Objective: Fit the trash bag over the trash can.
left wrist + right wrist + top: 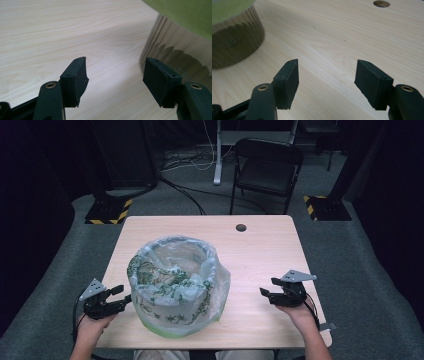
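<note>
One round, upright bin stands on the pale wood-grain bench, a little left of the middle and toward the person's edge. Its long axis runs straight up, and its wide mouth faces the ceiling. A clear plastic bag lines it and spills over the rim, hanging loosely down the outside and bulging at the right. Through the film the wall shows a white ground with a green leafy pattern, and a band of light green shows at the foot. In the left claw's view the near wall looks ribbed and shiny under the green band; in the right claw's view the same bin sits off at the upper left.

There are two black two-jaw claws, one in each hand. The left claw sits low at the bench's left edge, its tips pointing at the bin's side and just beside the bag; whether they touch it I cannot tell. Its jaws stand well apart with only bare bench between them. The right claw is well apart from the bin on the right side of the bench, pointing left toward it, jaws likewise spread wide with nothing in them.

One small round hole is cut in the bench near the far edge. Beyond it, one dark folding chair stands on the grey floor.
</note>
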Tool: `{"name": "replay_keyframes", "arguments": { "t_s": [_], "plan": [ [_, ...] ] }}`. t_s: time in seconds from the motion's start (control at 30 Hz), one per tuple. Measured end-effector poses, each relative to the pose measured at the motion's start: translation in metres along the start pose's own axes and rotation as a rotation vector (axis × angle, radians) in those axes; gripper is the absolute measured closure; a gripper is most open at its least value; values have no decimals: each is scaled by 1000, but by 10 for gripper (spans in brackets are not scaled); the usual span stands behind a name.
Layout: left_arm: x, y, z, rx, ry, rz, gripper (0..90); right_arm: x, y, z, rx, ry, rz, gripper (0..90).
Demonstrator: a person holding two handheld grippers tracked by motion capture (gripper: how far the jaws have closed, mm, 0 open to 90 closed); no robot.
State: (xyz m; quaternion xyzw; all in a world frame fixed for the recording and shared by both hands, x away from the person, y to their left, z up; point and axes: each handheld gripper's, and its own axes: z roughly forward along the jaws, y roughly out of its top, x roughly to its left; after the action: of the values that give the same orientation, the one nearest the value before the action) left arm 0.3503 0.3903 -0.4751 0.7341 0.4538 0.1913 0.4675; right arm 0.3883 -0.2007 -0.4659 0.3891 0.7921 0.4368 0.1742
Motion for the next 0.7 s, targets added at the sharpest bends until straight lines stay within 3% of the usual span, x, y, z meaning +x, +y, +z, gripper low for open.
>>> {"name": "replay_keyframes", "arguments": {
  "t_s": [0.23, 0.4, 0.7],
  "plan": [
    [6, -5, 9, 27, 18, -17, 342, 1, -16, 9, 86, -17, -44, 333],
    [9, -6, 16, 60, 23, -18, 335, -2, -24, 11, 116, -26, -53, 315],
    [7, -4, 35, 174, 48, 50, 332, -17, -40, 7, 158, -74, -7, 284]
  ]
}}
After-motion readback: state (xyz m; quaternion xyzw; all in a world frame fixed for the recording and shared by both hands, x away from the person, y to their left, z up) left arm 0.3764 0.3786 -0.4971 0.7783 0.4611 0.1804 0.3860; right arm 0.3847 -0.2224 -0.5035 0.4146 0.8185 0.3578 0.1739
